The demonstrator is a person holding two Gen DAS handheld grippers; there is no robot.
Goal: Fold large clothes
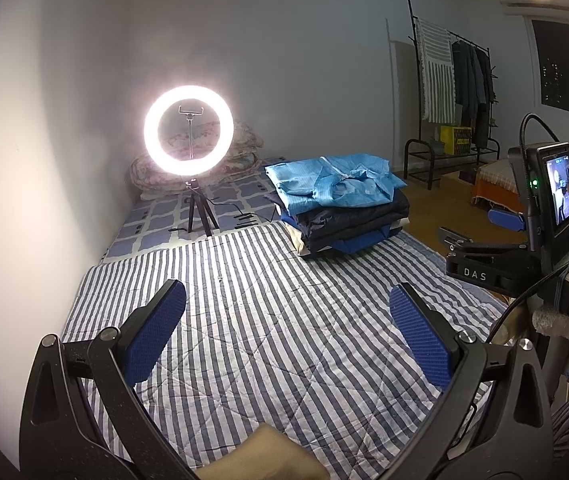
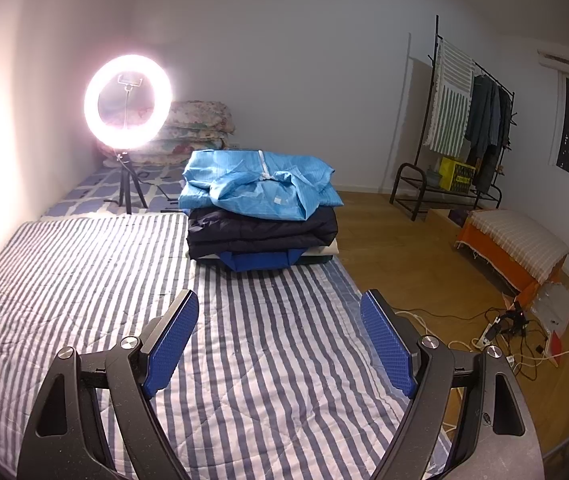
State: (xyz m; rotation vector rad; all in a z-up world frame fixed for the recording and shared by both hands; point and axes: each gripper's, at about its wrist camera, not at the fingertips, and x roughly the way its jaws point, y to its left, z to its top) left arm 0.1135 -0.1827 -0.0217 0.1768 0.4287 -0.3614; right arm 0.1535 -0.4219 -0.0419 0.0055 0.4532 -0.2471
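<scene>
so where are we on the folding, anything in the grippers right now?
Done: a stack of folded clothes sits at the far end of the striped quilt, light blue garment on top, dark jacket beneath. In hand: nothing; left gripper and right gripper are both open above bare quilt. Left: no unfolded garment is laid out; only the clothes on the rack are unfolded, and whether they count is unclear.

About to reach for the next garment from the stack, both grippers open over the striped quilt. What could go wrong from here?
1. The light blue garment lies loose and rumpled atop the stack; dragging it could topple the folded pieces beneath.
2. The ring light on its thin tripod stands close beside the stack, its cable trailing on the bed; a swung sleeve might knock it over.
3. Its glare could hide fabric edges.
</scene>
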